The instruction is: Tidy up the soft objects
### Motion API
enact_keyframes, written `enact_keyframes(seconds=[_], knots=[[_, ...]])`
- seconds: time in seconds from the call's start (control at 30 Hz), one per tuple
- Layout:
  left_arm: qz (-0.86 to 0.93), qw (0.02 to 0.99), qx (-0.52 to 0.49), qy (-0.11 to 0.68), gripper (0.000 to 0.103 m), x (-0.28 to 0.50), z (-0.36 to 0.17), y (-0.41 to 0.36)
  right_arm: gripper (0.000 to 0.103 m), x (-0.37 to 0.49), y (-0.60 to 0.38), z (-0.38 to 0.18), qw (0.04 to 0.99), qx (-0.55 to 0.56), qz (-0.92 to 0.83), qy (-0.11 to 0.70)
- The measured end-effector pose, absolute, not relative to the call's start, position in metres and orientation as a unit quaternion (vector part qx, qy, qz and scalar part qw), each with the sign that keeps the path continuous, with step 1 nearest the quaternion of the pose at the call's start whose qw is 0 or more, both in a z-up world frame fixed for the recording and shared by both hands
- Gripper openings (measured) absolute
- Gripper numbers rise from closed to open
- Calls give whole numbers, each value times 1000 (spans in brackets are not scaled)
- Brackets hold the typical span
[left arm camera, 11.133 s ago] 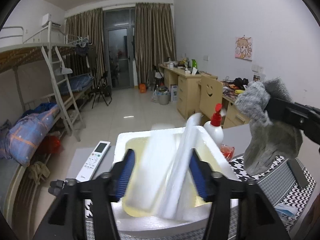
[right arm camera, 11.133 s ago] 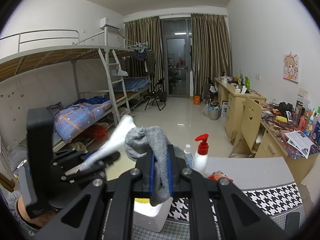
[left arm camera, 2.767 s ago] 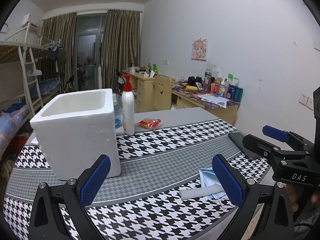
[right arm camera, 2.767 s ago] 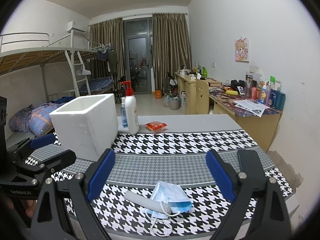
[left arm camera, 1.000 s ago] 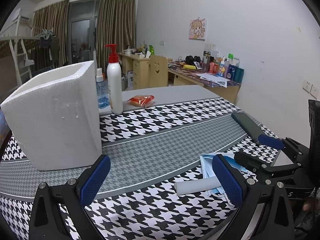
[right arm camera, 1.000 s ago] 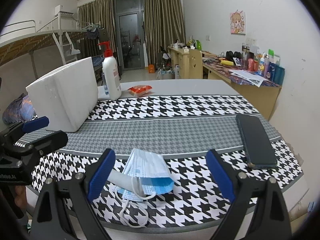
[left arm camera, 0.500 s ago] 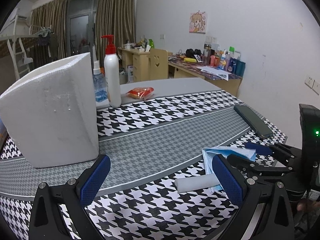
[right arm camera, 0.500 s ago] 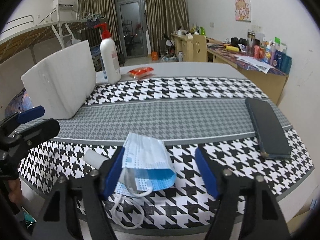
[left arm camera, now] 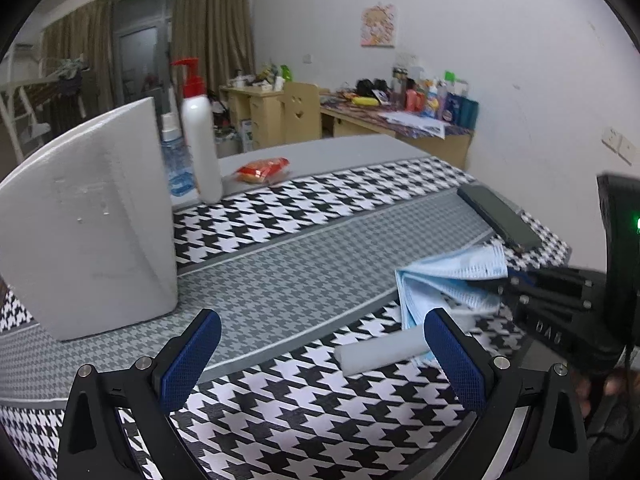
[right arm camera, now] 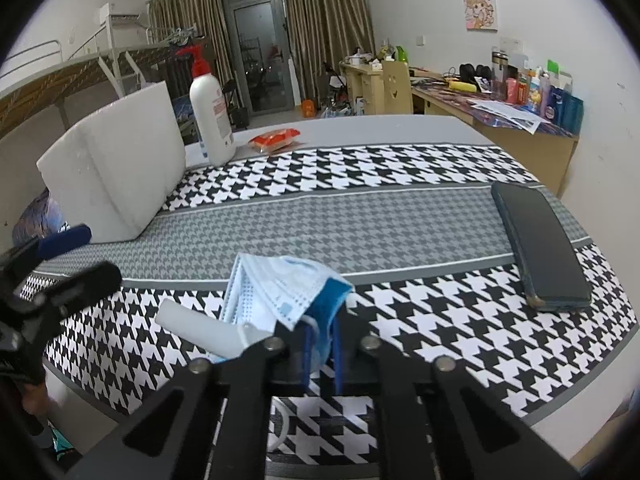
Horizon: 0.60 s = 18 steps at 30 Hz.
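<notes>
A light blue face mask [right arm camera: 276, 288] lies on the houndstooth tablecloth near the front edge; it also shows in the left wrist view [left arm camera: 444, 280]. My right gripper [right arm camera: 320, 344] is shut on the mask's near edge. A white foam roll [right arm camera: 200, 328] lies beside the mask, partly under it, also in the left wrist view [left arm camera: 380, 354]. My left gripper [left arm camera: 320, 360] is open and empty, just left of the roll. The white foam box [left arm camera: 92, 216] stands at the left.
A white pump bottle [right arm camera: 210, 120] and a red snack packet [right arm camera: 276, 138] stand behind the box. A small water bottle [left arm camera: 174, 168] is beside them. A black phone [right arm camera: 538, 240] lies at the right. The table's front edge is close.
My right gripper has closed its jaws onto the face mask and lifted its edge slightly. My left gripper has moved a little closer to the foam roll.
</notes>
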<state>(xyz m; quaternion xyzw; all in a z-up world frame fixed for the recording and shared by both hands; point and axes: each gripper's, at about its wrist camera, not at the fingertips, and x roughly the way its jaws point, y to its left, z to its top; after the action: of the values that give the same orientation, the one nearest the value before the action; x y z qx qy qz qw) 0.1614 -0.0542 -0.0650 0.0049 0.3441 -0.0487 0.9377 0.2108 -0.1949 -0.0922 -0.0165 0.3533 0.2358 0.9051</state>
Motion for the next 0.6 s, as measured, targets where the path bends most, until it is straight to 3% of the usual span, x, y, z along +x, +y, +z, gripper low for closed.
enact_keyframes(seconds=[0.6], knots=[[-211,889,104,393,102,181,-80,-98,8,208,-223,-85,916,7,216,339]])
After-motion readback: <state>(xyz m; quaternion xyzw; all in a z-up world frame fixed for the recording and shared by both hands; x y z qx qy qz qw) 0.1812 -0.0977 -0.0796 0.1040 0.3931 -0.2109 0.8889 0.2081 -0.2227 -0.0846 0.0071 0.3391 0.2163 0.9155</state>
